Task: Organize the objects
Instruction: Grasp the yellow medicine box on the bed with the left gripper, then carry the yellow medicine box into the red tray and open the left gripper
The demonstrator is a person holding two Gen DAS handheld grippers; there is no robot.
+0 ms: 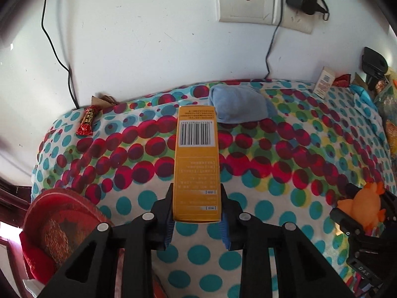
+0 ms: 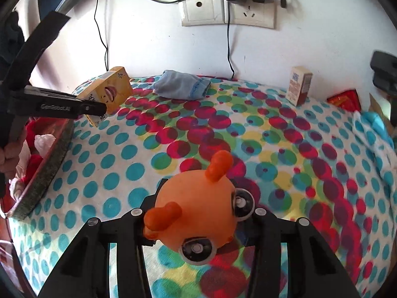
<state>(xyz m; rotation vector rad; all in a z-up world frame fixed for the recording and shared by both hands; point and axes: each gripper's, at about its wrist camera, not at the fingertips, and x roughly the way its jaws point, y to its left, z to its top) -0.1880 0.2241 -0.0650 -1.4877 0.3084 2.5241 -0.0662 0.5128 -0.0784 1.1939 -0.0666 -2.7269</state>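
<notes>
Pick-up stage of a tidying task, both hands loaded. Left gripper (image 1: pixel 197 213): jaws pinching the near end of a yellow box (image 1: pixel 197 164), which juts forward, barcode side up, above the dotted cloth (image 1: pixel 285 149) that covers the surface; the right wrist view shows the same box (image 2: pixel 109 92) held clear of the cloth, beside the rim of a red tray (image 2: pixel 47 159). Right gripper (image 2: pixel 198 226): jaws closed on an orange rubber toy (image 2: pixel 198 213) with two large eyes, its body filling the gap between them. Unsorted items on the cloth: a folded blue sock (image 2: pixel 181 87) near the wall, a small white carton (image 2: pixel 299 85) standing upright at the right, a red candy wrapper (image 1: pixel 88 123) at the far left edge. By judgement, each grasp is complete and transport comes next. The tray, at the left edge and already holding red and white items, is the likely destination; the box would need carrying over its rim and lowering before release, and the toy would follow.
</notes>
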